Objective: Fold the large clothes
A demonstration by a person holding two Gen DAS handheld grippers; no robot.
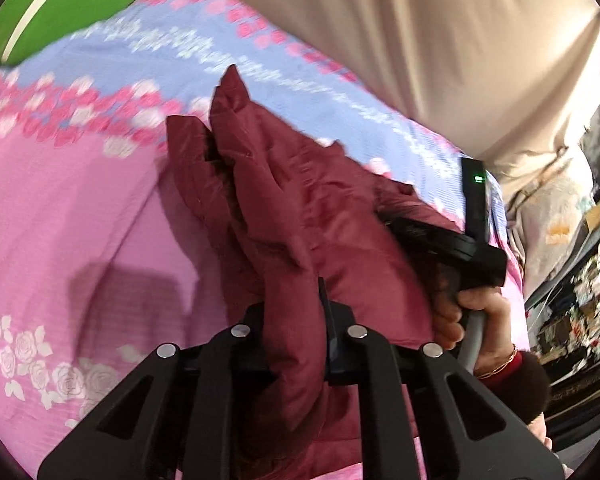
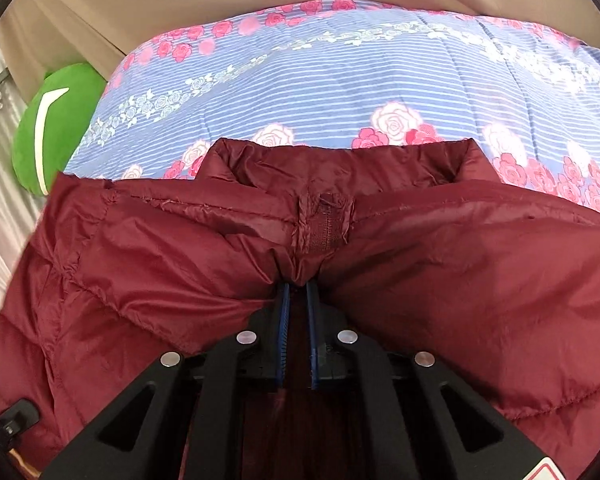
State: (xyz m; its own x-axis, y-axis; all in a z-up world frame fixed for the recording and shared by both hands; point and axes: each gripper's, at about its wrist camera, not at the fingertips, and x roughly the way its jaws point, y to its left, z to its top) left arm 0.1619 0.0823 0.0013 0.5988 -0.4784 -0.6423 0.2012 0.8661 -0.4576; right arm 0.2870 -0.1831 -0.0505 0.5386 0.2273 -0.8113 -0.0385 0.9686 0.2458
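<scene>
While both grip jacket (image 2: 420, 280) | L gripper (image 1: 296, 320) clamped | R gripper (image 2: 298, 292) clamped

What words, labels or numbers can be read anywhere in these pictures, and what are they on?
None can be read.
Sticker at the bottom edge of the right gripper: only a red-bordered corner shows, with no legible text.
Green light on the black device: a small lit mark, too small to read.
Cluttered shelves at the far right: blurred, nothing legible.
Green cushion: a white stripe, not a letter.
</scene>
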